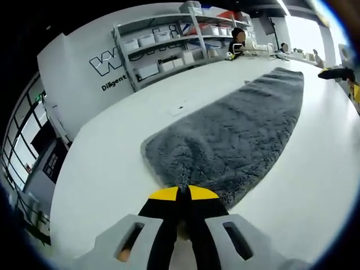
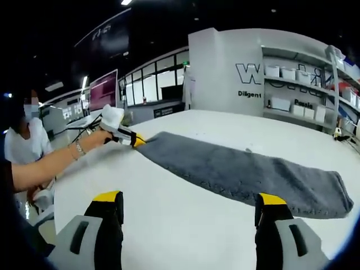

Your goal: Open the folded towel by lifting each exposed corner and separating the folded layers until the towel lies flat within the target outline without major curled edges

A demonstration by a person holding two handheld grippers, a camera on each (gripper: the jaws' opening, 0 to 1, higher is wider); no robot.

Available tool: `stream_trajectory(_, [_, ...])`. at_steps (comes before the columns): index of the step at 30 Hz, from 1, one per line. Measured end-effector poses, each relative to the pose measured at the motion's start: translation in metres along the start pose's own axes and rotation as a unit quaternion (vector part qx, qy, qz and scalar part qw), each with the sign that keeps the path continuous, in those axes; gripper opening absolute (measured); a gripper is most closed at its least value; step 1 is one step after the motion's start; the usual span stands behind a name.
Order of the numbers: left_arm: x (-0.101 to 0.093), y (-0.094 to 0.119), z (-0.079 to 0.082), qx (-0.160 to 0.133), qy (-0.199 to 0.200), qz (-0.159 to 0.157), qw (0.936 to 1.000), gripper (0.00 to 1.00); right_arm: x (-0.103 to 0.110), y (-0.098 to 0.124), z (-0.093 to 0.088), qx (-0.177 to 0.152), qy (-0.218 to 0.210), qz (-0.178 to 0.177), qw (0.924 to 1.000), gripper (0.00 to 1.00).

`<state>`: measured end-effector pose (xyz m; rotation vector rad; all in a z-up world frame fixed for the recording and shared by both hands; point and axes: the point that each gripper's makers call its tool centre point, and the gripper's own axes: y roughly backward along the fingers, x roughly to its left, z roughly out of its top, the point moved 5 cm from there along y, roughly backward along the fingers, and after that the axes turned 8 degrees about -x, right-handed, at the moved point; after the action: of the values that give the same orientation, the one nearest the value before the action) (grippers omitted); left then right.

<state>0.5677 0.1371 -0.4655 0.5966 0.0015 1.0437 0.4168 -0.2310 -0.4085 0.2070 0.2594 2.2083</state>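
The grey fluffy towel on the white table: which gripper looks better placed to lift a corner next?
Probably the left gripper: its jaws are shut on the near edge of the grey fluffy towel. The right gripper is open above the bare white table, apart from the towel.

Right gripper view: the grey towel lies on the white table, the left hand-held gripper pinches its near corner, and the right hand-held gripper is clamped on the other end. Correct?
Not quite. In the right gripper view the right hand-held gripper is open over the white table, gripping nothing. The left hand-held gripper does pinch a corner of the grey towel, as the left gripper view shows.
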Motion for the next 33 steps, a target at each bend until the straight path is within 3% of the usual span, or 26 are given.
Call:
stream_trajectory(13, [0.042,0.024,-0.025,0.020,0.008,0.040,0.9990,0.04,0.001,-0.002,-0.002,0.004,-0.001,0.000,1.0000,1.00])
stream_trajectory(25, [0.042,0.024,-0.024,0.015,0.000,0.050,0.9987,0.07,-0.002,-0.005,-0.005,0.013,-0.006,-0.001,0.9999,1.00])
stream_trajectory(28, [0.044,0.026,-0.025,0.006,0.020,0.053,0.9983,0.10,-0.002,-0.005,-0.006,0.014,-0.006,-0.001,0.9999,1.00])
stream_trajectory(33, [0.050,0.034,-0.026,-0.009,0.051,0.067,0.9964,0.28,-0.002,-0.005,-0.006,0.016,-0.006,-0.002,0.9999,1.00])
